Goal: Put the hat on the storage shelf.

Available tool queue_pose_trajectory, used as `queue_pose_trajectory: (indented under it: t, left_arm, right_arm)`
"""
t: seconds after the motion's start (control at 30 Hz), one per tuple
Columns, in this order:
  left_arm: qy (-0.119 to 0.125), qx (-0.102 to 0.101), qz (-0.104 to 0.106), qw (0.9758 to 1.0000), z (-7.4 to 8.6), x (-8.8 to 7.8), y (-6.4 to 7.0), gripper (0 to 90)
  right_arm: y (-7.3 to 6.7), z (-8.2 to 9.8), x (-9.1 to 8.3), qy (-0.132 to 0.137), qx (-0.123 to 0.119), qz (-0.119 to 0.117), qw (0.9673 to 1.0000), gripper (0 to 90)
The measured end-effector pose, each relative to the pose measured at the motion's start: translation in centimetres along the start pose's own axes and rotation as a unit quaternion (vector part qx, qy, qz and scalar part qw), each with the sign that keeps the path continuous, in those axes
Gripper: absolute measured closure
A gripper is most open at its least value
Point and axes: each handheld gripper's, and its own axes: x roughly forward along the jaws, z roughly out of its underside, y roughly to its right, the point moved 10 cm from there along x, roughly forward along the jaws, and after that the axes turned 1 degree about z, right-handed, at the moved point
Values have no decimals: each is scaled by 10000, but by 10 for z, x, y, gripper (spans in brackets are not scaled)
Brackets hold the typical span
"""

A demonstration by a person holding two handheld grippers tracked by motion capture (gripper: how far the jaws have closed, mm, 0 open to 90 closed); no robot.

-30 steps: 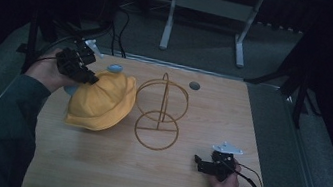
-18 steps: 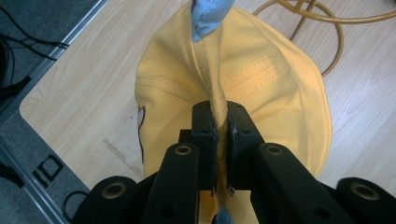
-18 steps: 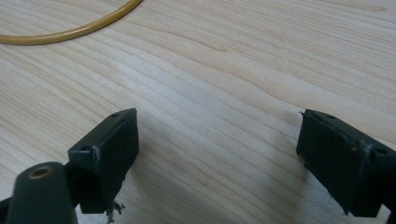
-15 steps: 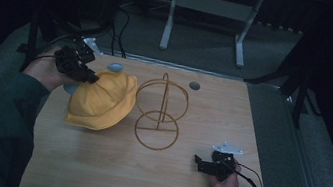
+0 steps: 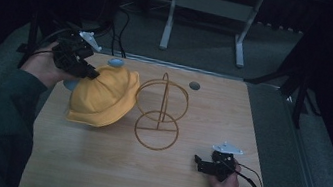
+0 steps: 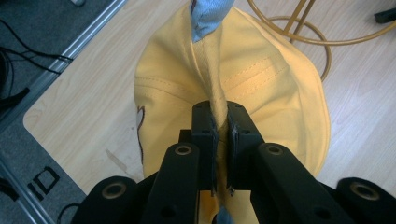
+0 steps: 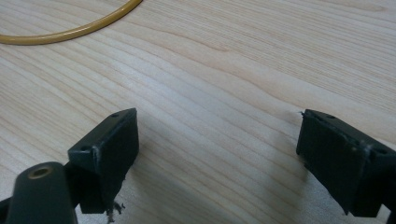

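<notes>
Fabric is pinched in the left gripper [image 6: 219, 135]: its jaws are closed to a thin slit on a gathered ridge of the yellow hat [image 6: 261, 88], with a scrap of pale blue lining [image 6: 208, 16] showing at the top centre of the left gripper view. In the high view this gripper [image 5: 86, 69] sits at the upper left. Compared with a second ago, the hat [image 5: 103, 96] looks barely shifted, so the grip seems settled but the lift has hardly begun. The right gripper [image 7: 217, 154] rests low over bare wooden table [image 7: 224, 60] with jaws spread wide and nothing between them; in the high view it is at lower right [image 5: 205, 164], unmoved from before. Just right of the hat at frame centre stands the wire stand [image 5: 160, 113], probably the hat's destination.
</notes>
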Motion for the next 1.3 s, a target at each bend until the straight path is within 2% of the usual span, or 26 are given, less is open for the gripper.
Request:
queue_pose_trajectory:
  t: [0.43, 0.63, 1.3]
  left_arm:
    - [124, -79, -33, 9999, 0, -10, -5, 840]
    - [273, -143, 15, 9995, 0, -16, -7, 840]
    - [436, -186, 77, 9988, -4, -21, -8, 840]
  right_arm:
    - [0, 0, 0, -3, 4, -2, 10000, 128]
    - [0, 0, 0, -4, 5, -1, 10000, 128]
    - [0, 0, 0, -7, 8, -2, 10000, 128]
